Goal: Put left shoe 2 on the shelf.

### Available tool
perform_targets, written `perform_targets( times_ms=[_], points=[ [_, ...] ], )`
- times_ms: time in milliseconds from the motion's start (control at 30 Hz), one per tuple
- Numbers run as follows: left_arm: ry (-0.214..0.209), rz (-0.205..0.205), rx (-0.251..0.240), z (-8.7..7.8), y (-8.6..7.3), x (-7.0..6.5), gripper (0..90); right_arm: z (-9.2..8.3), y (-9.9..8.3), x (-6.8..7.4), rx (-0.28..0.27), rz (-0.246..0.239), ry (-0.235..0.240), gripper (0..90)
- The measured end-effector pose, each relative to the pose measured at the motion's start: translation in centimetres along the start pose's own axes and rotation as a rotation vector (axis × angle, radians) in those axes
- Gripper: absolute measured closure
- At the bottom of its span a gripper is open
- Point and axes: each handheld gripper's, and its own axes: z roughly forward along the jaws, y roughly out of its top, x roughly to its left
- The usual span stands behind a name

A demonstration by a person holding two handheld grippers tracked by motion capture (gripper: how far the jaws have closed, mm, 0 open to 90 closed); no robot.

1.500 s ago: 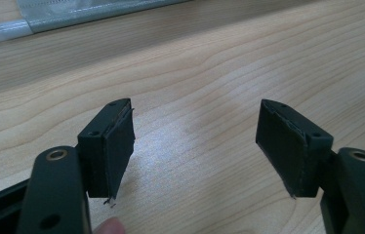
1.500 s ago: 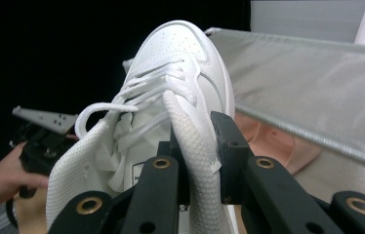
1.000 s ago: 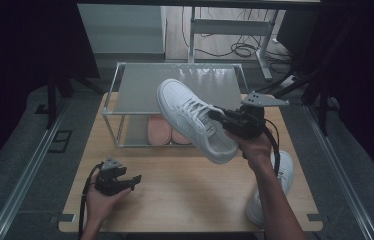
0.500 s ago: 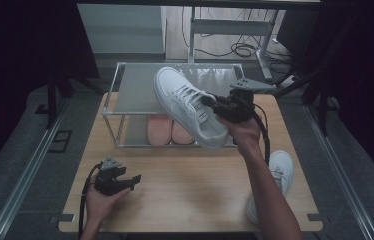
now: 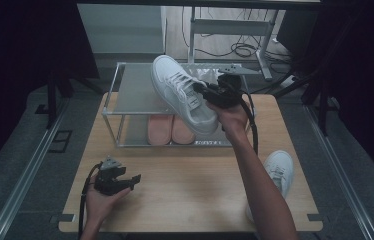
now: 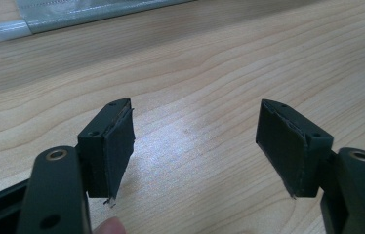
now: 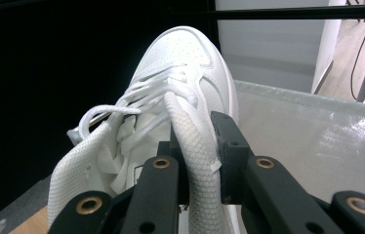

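sneaker (image 5: 182,97) in right tongs (image 5: 206,93) overhangs rack (image 5: 130,95) top's edge.

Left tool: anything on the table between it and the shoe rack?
No. In the high view, bare wooden table separates the left tool from the shoe rack; the left gripper view shows the same.

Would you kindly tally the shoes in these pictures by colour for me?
White lace-up sneakers: 2, one held above the metal shelf rack, one on the wooden table
Pink slippers on the lower shelf: 2
Total: 4
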Motion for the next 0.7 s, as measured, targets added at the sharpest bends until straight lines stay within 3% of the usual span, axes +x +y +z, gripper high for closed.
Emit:
perform_targets(
  times_ms=[433,700],
  points=[
    [-0.001,0.002,0.001,0.1,0.0,-0.1,31.3,2.8,1.4,-0.6,0.013,0.059,-0.065,81.3],
    [-0.003,0.004,0.000,0.1,0.0,0.0,31.2,5.6,2.5,-1.1,0.034,0.109,-0.102,81.3]
  ],
)
